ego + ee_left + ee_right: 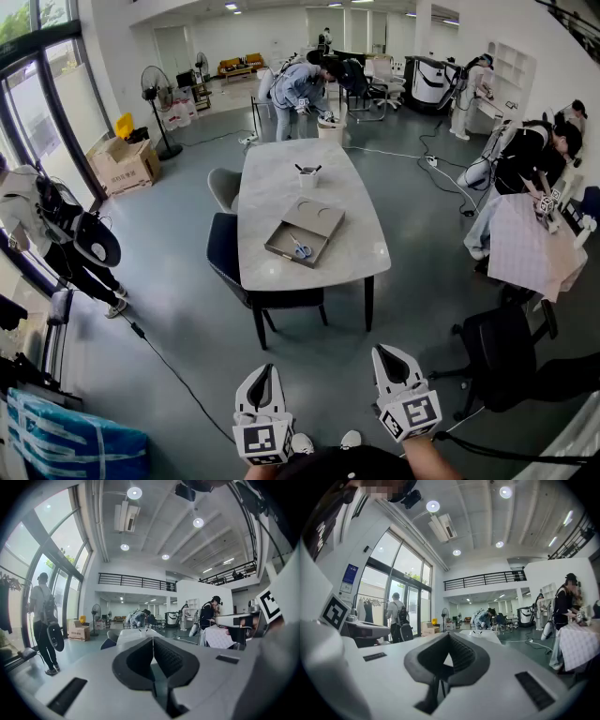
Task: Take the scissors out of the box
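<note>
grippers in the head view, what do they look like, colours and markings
Both are white plastic two-jaw tools. The left gripper and right gripper each taper to a point, with black ribbed pads inside. Behind the jaws each carries a white cube with black square markers. A thin black cable seems to trail from the right one. The person wears a dark top.

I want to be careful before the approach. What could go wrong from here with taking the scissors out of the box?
The scissors lie flat in the shallow box; a jaw may catch the box wall and drag it across the table.
The left gripper and right gripper are shut; they must open before reaching in.
A cable on the floor could trip the person.
</note>
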